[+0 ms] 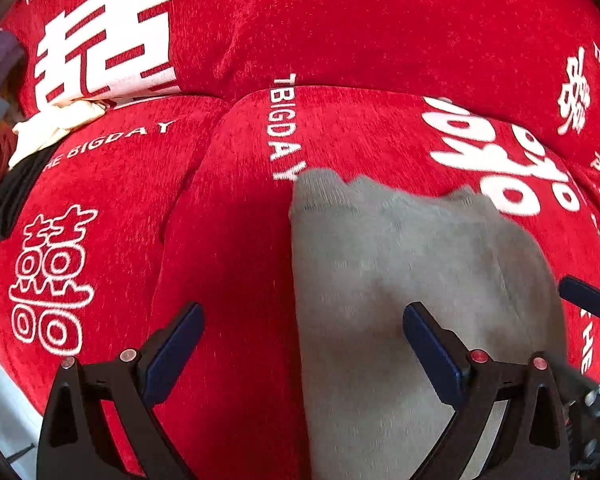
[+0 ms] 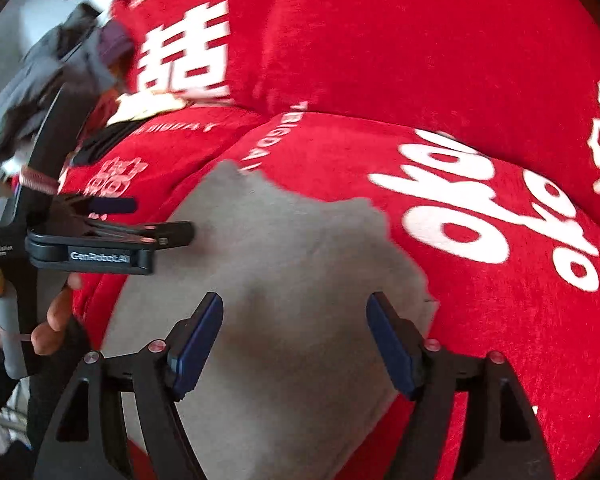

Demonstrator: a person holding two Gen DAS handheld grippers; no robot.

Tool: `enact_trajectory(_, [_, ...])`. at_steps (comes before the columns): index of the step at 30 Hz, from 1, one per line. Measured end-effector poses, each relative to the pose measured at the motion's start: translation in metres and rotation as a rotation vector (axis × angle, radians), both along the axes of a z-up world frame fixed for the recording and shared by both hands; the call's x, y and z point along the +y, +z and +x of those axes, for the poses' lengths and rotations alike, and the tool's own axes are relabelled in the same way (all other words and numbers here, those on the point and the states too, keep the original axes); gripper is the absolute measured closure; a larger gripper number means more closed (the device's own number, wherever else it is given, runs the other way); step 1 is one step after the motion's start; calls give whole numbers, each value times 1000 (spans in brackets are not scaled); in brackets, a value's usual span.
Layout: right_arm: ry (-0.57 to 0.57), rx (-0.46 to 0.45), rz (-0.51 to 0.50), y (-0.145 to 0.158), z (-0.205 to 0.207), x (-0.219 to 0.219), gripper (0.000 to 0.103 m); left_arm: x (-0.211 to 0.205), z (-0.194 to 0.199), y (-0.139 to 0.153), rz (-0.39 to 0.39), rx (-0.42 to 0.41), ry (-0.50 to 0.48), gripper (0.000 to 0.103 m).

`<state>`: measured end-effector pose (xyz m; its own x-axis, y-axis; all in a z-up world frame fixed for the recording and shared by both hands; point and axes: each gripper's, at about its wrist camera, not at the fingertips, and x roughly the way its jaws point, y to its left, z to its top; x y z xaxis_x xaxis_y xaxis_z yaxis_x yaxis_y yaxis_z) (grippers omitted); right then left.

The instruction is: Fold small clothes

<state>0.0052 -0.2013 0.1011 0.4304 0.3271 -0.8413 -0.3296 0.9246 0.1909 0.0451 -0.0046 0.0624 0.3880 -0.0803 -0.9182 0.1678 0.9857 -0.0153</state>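
While both grippers' fingers point(image 1: 432, 344) point(image 2: 388, 344) gape wide, empty, they hover over the grey garment point(image 2: 292, 248) on the red sofa point(image 1: 228, 240).

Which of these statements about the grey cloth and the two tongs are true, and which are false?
1. The grey garment lies on a red cushion with white print. True.
2. The right tongs are clamped shut on the garment. False: their jaws stand open above it.
3. The left tongs are open. True.
4. The garment is blue with stripes. False: it is plain grey.
5. A cream cloth lies at the far left of the sofa. True.
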Motion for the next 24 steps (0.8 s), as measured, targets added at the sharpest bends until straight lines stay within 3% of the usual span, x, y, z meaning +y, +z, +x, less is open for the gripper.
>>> enact_trajectory(4, [37, 24, -65, -18, -10, 18, 26, 0, -19, -5, 30, -8, -5, 2])
enact_trajectory(6, [56, -22, -121, -23, -24, 21, 26, 3, -28, -5, 22, -15, 0, 2])
enact_trajectory(15, [36, -42, -148, -18, -78, -12, 24, 16, -69, 5, 48, -57, -28, 2])
enact_trajectory(19, [9, -72, -167, -2, -102, -19, 24, 24, -98, 22, 4, -95, -48, 2])
enact_trajectory(24, [89, -169, -128, 24, -126, 8, 24, 23, -125, 24, -37, -96, -82, 2])
